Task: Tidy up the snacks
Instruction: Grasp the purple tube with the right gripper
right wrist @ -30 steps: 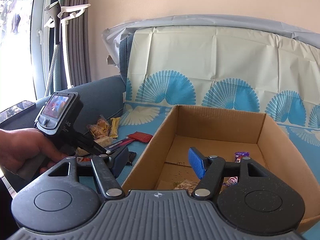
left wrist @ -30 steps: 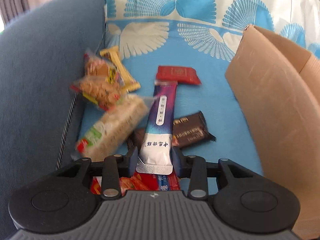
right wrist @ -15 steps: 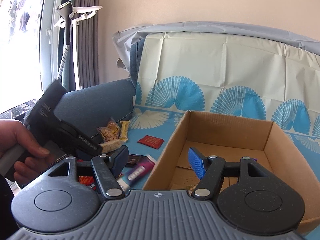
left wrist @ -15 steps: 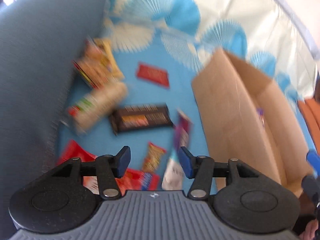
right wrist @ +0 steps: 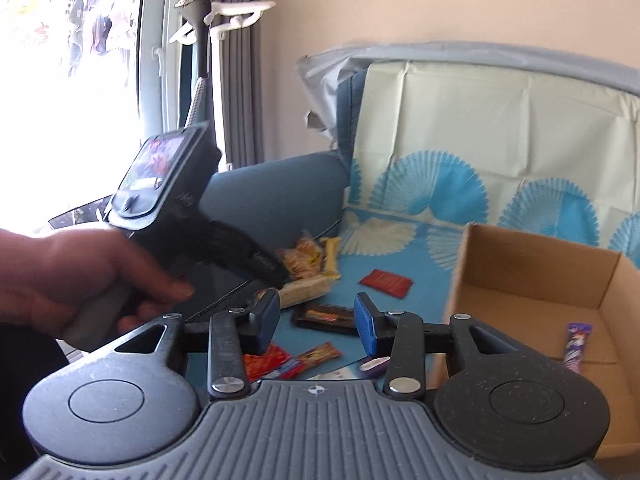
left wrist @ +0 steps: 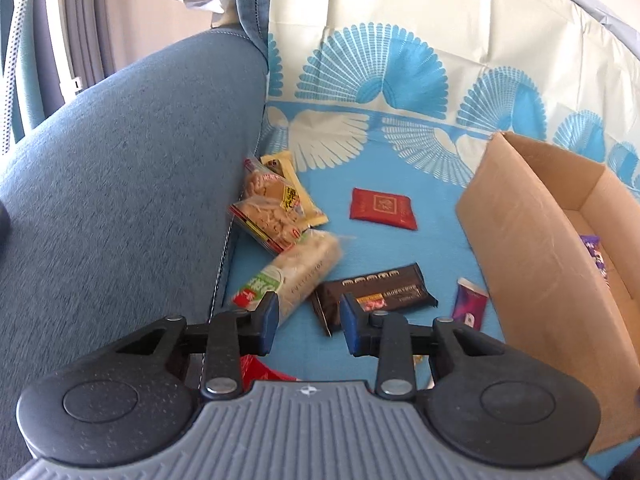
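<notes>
Loose snacks lie on the blue patterned cover: a red packet (left wrist: 383, 208), a dark chocolate bar (left wrist: 374, 294), a rice cracker roll (left wrist: 292, 276), a peanut bag (left wrist: 268, 208) and a purple-white sachet (left wrist: 470, 302) beside the cardboard box (left wrist: 520, 240). My left gripper (left wrist: 307, 322) hovers above the chocolate bar's near end, its jaws closing with nothing between them. My right gripper (right wrist: 316, 320) hangs over the same pile, left of the box (right wrist: 532, 264), jaws also closing on nothing. A purple candy (right wrist: 576, 344) lies inside the box.
The blue sofa armrest (left wrist: 120, 180) walls the pile on the left. Red and orange packets (right wrist: 292, 360) lie near the front edge. In the right wrist view a person's hand (right wrist: 80, 280) holds the left tool at the left. A window and curtains stand behind.
The left gripper let go of the purple-white sachet, which now lies beside the box, and rose. The right gripper swung left toward the snack pile. Both pairs of jaws have narrowed.
</notes>
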Demonstrator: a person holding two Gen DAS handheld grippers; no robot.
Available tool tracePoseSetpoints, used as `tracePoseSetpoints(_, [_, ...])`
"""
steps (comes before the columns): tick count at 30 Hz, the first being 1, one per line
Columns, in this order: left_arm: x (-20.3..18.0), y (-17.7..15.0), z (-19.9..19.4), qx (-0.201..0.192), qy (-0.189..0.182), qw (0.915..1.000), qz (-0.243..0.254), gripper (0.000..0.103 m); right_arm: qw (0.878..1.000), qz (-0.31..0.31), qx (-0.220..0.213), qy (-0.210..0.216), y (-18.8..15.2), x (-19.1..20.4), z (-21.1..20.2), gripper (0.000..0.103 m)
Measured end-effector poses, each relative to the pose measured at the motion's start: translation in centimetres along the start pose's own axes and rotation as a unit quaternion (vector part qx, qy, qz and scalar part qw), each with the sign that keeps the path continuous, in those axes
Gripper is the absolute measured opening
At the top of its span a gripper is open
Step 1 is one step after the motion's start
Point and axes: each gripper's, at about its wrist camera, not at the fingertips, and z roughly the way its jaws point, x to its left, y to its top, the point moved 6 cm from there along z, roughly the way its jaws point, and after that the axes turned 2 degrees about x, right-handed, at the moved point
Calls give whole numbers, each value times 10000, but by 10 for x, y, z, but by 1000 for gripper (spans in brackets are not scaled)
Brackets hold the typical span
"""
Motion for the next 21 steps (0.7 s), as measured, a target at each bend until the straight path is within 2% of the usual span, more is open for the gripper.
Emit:
tracePoseSetpoints(5, [5,5,7,-17,144,9999,-77,38,9989,229,356,-179,-9,9,32,44])
tracePoseSetpoints(11, [8,6,14,35,208,9998,-39,37,9924,271,852,-840,-24,12,81,44])
tracePoseSetpoints(13, [7,6,16,36,230,9997,12,37,9875,472,1068,-1056,-31,8,96,45])
tracePoseSetpoints(17, [6,5,20,59,243,9996,91,37,9742,934,1387,-1518,-41,-7,121,54])
tracePoseSetpoints(21, [4,4,26,121,278,9994,183,38,9625,1216,1519,-1892,-48,-25,140,56])
